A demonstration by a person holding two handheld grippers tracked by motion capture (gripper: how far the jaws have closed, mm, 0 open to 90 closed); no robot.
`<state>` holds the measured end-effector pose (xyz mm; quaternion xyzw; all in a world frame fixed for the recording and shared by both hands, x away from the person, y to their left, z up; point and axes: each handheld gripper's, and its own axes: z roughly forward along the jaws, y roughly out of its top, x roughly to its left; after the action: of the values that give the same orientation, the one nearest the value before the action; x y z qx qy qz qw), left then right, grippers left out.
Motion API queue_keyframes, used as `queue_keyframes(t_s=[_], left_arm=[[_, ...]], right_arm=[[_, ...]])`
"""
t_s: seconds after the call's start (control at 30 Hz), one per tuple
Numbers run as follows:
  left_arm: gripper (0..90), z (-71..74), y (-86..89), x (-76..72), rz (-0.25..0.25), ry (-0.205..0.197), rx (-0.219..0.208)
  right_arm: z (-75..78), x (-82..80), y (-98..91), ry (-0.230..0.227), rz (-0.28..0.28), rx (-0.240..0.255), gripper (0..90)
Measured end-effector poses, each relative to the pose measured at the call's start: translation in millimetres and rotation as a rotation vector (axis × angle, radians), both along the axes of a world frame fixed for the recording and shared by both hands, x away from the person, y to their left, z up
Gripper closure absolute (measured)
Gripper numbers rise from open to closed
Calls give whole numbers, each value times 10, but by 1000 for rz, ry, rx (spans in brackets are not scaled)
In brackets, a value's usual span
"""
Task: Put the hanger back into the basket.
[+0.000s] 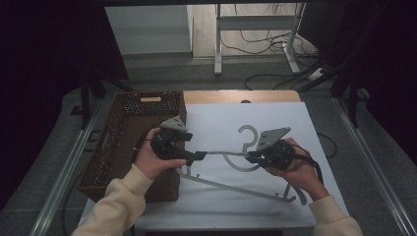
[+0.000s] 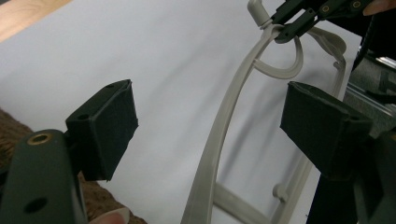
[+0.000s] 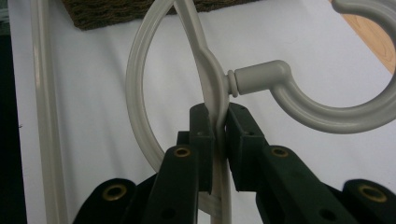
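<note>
A grey plastic hanger (image 1: 231, 187) lies on the white table (image 1: 216, 118), its hook (image 1: 248, 132) pointing away from me. My right gripper (image 1: 251, 157) is shut on the hanger's neck just below the hook (image 3: 327, 112), jaws pinching the flat strip at the right gripper (image 3: 218, 123). My left gripper (image 1: 198, 156) is open over the hanger's shoulder arm (image 2: 219, 135). The arm runs through the gap of the left gripper (image 2: 212, 123), and neither pad (image 2: 112, 126) touches it. The right gripper (image 2: 292, 25) shows at the top of the left gripper view.
A brown woven basket (image 1: 123, 142) stands at the table's left, close by my left hand, and its edge (image 3: 121, 11) shows in the right gripper view. A strip of bare wood (image 1: 236, 96) runs along the table's far edge. Cables lie on the floor beyond.
</note>
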<state>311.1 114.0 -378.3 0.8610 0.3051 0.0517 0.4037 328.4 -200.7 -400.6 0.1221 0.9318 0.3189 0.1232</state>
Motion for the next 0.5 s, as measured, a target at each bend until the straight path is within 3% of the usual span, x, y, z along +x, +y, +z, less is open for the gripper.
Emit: queue_keyframes(t_s=[0.2, 0.23, 0.4, 0.43, 0.5], left_arm=[[204, -26, -134, 49, -46, 19, 27], [221, -34, -170, 68, -71, 40, 35], [272, -56, -236, 89, -104, 71, 61], [278, -80, -269, 97, -129, 81, 95], [286, -88, -281, 101, -143, 85, 117]], right_arm=[[11, -19, 32, -4, 12, -3, 812], [22, -26, 41, -6, 16, -5, 812], [26, -31, 51, -5, 17, -9, 811], [24, -32, 52, -5, 17, -11, 811], [26, -33, 53, -4, 16, -10, 812]])
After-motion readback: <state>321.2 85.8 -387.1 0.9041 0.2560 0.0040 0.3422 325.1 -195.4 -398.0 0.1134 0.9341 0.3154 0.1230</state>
